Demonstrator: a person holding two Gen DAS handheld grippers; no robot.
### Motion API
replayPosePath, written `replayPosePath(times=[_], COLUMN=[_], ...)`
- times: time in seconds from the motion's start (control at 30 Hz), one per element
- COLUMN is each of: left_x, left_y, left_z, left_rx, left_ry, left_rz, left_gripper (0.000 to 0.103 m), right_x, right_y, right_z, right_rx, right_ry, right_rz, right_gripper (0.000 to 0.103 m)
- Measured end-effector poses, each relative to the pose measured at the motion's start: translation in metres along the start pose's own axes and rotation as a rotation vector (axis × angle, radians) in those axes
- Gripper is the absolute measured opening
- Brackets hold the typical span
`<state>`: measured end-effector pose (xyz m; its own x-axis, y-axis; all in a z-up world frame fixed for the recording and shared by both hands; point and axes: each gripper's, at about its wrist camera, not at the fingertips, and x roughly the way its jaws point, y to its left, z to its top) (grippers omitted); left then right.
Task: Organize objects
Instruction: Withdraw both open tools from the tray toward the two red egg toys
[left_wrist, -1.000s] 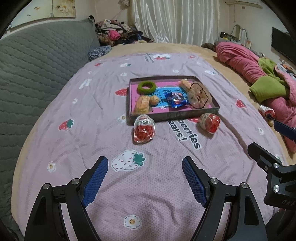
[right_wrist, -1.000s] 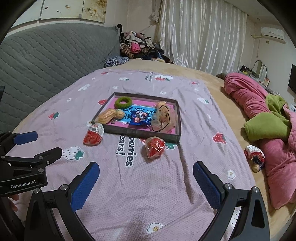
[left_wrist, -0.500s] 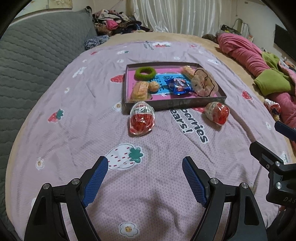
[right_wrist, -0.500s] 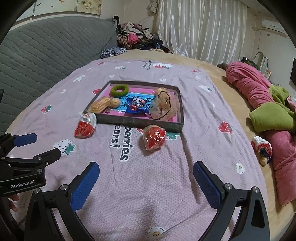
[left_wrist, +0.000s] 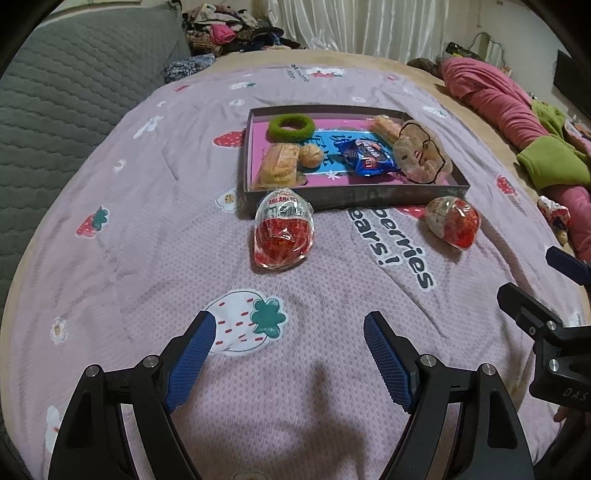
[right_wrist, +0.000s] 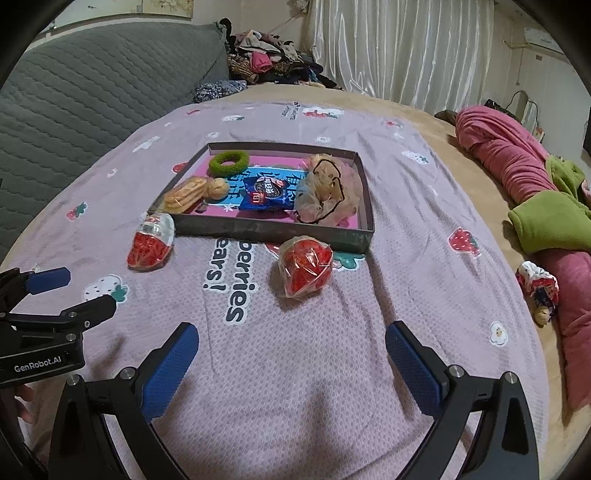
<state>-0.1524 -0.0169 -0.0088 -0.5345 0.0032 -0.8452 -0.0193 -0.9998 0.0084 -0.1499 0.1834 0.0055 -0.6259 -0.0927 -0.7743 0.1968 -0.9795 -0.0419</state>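
— What are the two grippers doing at this moment?

— Both are hovering low over the pink blanket (left_wrist: 155, 206) on the bed. The left gripper (left_wrist: 290, 336) is holding its blue pads wide apart, with nothing between them. The right gripper (right_wrist: 291, 347) is the same: spread wide, gripping nothing.

— And where are the things lying?

— A dark tray (left_wrist: 354, 197) is sitting near the middle of the blanket. Inside it a green ring (left_wrist: 291, 127) is lying at the far left corner, a wrapped biscuit (left_wrist: 279, 164) and a small round bun (left_wrist: 310, 156) are lying along the left wall, a blue snack packet (left_wrist: 369, 157) is lying in the middle, and a crumpled clear bag (left_wrist: 421, 157) is filling the right side.

— Is something lying outside the tray?

— Yes, two packets of red snacks. The left red packet (left_wrist: 282, 232) is lying just beside the tray's near left corner, straight ahead of the left gripper. The right red packet (right_wrist: 304, 266) is lying just beside the near wall, toward the right corner, ahead of the right gripper. Both are lying apart from the grippers.
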Motion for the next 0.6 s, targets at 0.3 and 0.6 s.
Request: replayPosePath(times=[0.3,0.6], left_x=[0.024,0.046], left_y=[0.001,-0.001], left_z=[0.013,0.027], left_rx=[-0.007,-0.006], left_ry=[0.018,0.029], left_rz=[-0.008,-0.014], left_gripper=[0.083,0.083], right_x=[0.027,0.05], right_y=[-0.006,-0.01], right_z=[0.009,0.018], right_rx=[0.013,0.016], right_ry=[0.024,0.039], right_rz=[0.003,0.001], right_gripper=[0.102,0.102])
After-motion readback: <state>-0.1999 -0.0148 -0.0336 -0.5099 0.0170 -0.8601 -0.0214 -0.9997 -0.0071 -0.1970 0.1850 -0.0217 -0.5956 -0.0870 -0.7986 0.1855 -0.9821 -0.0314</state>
